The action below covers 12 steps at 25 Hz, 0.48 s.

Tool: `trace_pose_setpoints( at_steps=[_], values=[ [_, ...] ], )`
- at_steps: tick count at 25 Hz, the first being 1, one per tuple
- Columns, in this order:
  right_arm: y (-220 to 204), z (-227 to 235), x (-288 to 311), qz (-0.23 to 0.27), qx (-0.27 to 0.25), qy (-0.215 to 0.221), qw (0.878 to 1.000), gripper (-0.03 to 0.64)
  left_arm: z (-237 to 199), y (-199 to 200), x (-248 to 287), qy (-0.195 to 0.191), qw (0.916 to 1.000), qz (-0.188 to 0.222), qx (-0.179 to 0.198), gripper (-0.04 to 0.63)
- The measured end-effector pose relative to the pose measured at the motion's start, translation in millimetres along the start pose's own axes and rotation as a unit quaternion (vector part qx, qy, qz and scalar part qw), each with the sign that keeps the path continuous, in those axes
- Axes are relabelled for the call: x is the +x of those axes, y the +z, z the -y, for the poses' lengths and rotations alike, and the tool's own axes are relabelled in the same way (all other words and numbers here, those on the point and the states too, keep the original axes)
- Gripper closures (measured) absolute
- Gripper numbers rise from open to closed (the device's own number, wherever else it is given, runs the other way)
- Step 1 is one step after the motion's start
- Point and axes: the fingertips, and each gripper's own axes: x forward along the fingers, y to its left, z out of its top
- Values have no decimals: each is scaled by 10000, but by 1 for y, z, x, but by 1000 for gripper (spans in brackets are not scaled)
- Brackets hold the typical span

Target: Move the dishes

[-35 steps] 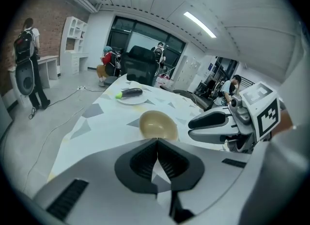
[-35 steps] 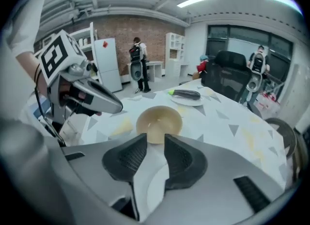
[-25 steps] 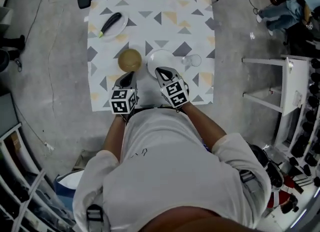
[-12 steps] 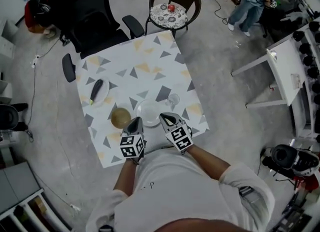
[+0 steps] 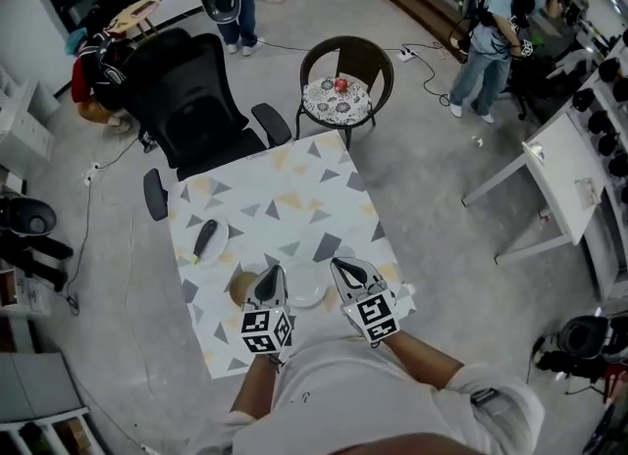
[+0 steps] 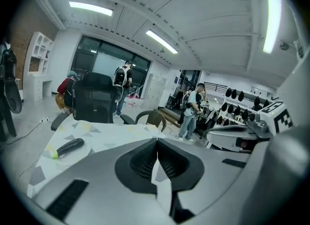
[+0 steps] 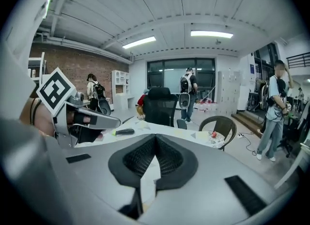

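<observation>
Head view: we hold our left gripper (image 5: 272, 277) and right gripper (image 5: 345, 269) above the desk's (image 5: 294, 198) near edge, fingers (image 6: 140, 162) on both clenched on nothing. Beside them sit a brown bowl (image 5: 238, 287) and a white plate (image 5: 306, 290); farther left, another plate (image 5: 214, 247) carries a dark vegetable (image 5: 204, 237).

Bench (image 5: 294, 193): white, scattered grey and pale-yellow triangles. Plate (image 5: 219, 244) white, and the long vegetable (image 5: 205, 238) on it near-black with one yellow-green end. Bowl (image 5: 238, 288) brown. Dish (image 5: 308, 291) white. Left tongs (image 5: 275, 273) and right tongs (image 5: 340, 265): grey shells, black ribbed pads (image 6: 140, 161), marker cubes (image 5: 265, 330) in black-and-white squares. Office chair (image 5: 191, 110) black. Round chair (image 5: 339, 51) dark brown with a pale cushion (image 5: 329, 100) in dark speckled print and a small red thing (image 5: 340, 84) on it. Floor (image 5: 432, 198) mottled grey.
</observation>
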Motion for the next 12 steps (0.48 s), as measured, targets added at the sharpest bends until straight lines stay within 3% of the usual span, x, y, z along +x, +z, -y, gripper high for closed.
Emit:
trace_pose_setpoints(
  at_steps=[6,12],
  values=[
    [38,10,-6,529,-176,-15,9984,620,9,45,-18,228,9971,647,336,575],
    [53,15,-9,899,-335,-69,9954,620,13,85,-44,541,9872,1290,765,575]
  ],
)
